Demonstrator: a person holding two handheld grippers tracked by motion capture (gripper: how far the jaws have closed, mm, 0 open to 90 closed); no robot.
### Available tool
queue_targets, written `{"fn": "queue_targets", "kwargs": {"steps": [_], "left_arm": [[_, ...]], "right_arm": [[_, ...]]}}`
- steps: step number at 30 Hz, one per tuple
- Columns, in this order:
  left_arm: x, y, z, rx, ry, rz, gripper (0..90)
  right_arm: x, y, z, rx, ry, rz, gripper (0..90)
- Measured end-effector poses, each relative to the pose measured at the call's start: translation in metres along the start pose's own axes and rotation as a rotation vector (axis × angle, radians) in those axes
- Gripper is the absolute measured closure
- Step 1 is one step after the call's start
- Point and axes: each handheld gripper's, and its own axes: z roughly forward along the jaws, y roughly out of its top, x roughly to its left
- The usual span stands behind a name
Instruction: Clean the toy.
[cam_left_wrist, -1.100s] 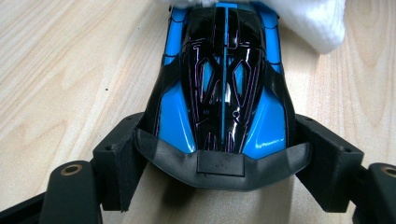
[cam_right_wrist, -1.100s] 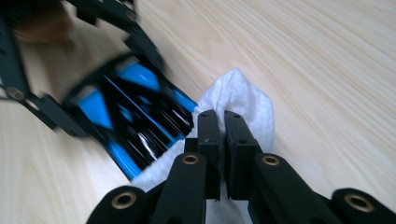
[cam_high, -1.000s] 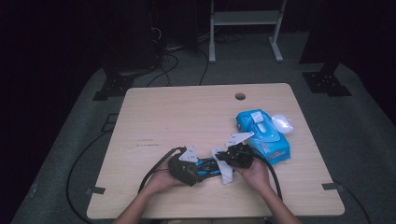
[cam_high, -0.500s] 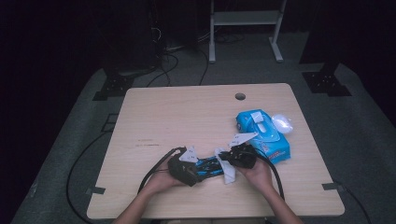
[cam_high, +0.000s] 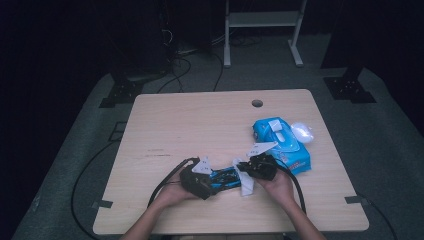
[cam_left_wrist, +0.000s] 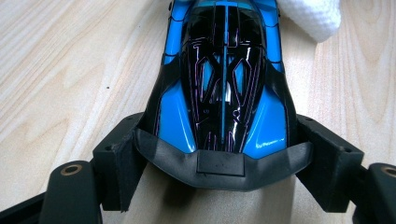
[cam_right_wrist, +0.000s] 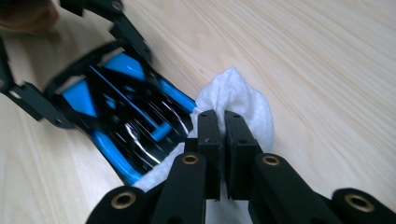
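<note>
A blue and black toy car (cam_left_wrist: 224, 84) lies on the wooden table (cam_high: 200, 125) near its front edge. My left gripper (cam_left_wrist: 219, 158) is shut on the car's rear, its pads (cam_left_wrist: 119, 156) pressing both sides by the black spoiler. In the high view the left gripper (cam_high: 216, 180) points right, with the car (cam_high: 226, 176) reaching toward the right gripper (cam_high: 246, 175). My right gripper (cam_right_wrist: 223, 135) is shut on a white wipe (cam_right_wrist: 243, 102), which rests against the car's (cam_right_wrist: 126, 121) nose. The wipe (cam_high: 246, 185) hangs between the two hands.
A blue pack of wipes (cam_high: 282, 142) lies just beyond the right hand, with a small white object (cam_high: 301, 131) beside it. A cable hole (cam_high: 257, 103) sits near the table's far edge. Cables trail off the front left.
The right gripper with the wipe has shifted very slightly against the car's nose. The left gripper and the car have stayed where they were.
</note>
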Motion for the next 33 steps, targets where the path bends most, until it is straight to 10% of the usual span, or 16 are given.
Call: {"fn": "queue_targets", "kwargs": {"steps": [9,15,24,31,33], "left_arm": [[0.000,0.000,0.000,-0.001,0.001,0.003,24.2],[0.000,0.000,-0.001,0.007,0.003,0.006,24.2],[0.001,-0.001,0.000,0.002,0.000,0.006,24.2],[0.000,0.000,-0.001,0.008,0.005,0.007,24.2],[0.000,0.000,-0.001,0.009,0.004,0.006,24.2]], "right_arm": [[-0.015,-0.020,-0.015,0.014,-0.017,0.070,85.9],[0.011,-0.017,-0.015,0.001,0.050,-0.021,85.8],[0.001,-0.035,-0.028,0.014,0.022,0.035,85.8],[0.013,-0.027,-0.025,-0.029,0.108,0.013,85.7],[0.004,-0.034,-0.029,0.021,0.028,0.008,85.8]]}}
